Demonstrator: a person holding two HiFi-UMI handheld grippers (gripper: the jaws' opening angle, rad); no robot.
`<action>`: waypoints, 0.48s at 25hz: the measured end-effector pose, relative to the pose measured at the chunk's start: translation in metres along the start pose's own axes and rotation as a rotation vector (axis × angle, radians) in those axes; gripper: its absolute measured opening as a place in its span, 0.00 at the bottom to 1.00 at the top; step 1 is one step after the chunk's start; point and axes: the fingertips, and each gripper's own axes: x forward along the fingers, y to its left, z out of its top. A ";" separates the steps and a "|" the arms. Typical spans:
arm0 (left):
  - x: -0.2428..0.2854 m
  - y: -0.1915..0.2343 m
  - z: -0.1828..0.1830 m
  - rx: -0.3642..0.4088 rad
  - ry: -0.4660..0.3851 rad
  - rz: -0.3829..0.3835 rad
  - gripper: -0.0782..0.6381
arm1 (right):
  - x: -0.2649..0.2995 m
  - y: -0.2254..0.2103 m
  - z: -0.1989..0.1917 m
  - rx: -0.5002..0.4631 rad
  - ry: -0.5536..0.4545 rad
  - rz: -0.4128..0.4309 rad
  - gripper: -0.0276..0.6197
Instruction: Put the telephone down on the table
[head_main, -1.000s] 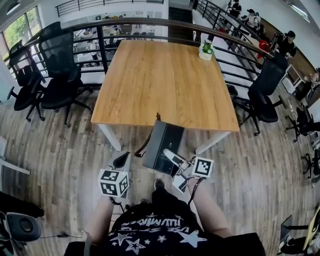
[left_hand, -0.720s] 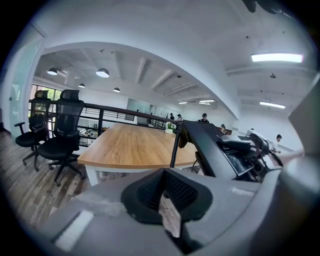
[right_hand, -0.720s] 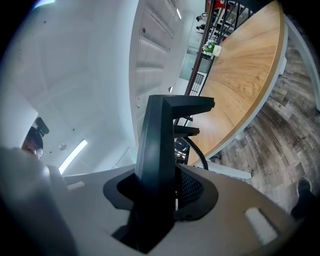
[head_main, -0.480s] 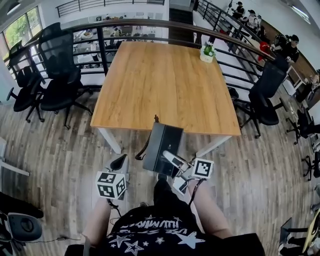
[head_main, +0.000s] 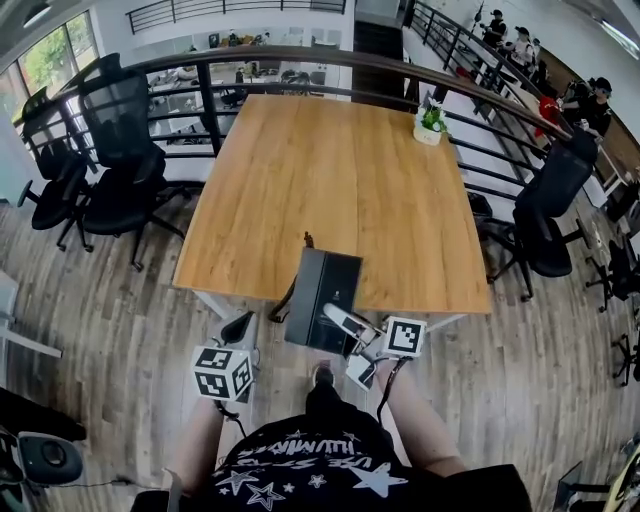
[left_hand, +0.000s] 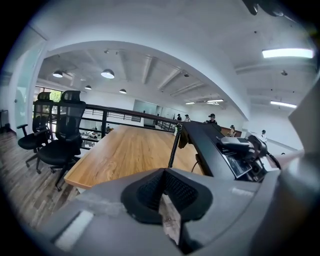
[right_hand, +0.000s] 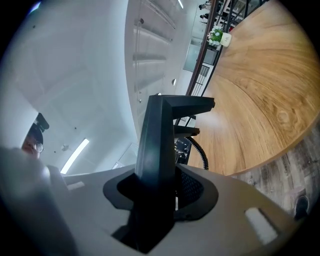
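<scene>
A black desk telephone (head_main: 322, 298) hangs in the air at the near edge of the wooden table (head_main: 330, 170), its far end over the tabletop. My right gripper (head_main: 338, 318) is shut on its near edge; in the right gripper view the black body (right_hand: 160, 145) stands upright between the jaws and a coiled cord (right_hand: 201, 152) hangs beside it. My left gripper (head_main: 238, 328) is to the left of the phone, below the table edge, with jaws together and nothing held. The left gripper view shows the telephone (left_hand: 215, 150) to the right with the cord (left_hand: 174, 145).
A small potted plant (head_main: 431, 120) stands at the table's far right corner. Black office chairs stand on the left (head_main: 120, 150) and on the right (head_main: 545, 210). A dark railing (head_main: 300, 55) runs behind the table. People sit far off at the upper right.
Both grippers and the telephone have moved forward towards the table. The phone's far end now reaches over the near edge. The grip on the phone is unchanged.
</scene>
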 end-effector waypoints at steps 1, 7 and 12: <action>0.009 0.001 0.005 -0.001 0.002 0.006 0.11 | 0.003 -0.004 0.009 -0.004 0.009 0.001 0.29; 0.058 0.004 0.030 -0.009 0.013 0.037 0.11 | 0.013 -0.030 0.060 0.005 0.034 0.014 0.29; 0.089 0.000 0.046 -0.008 0.014 0.056 0.11 | 0.015 -0.050 0.096 -0.002 0.045 0.025 0.29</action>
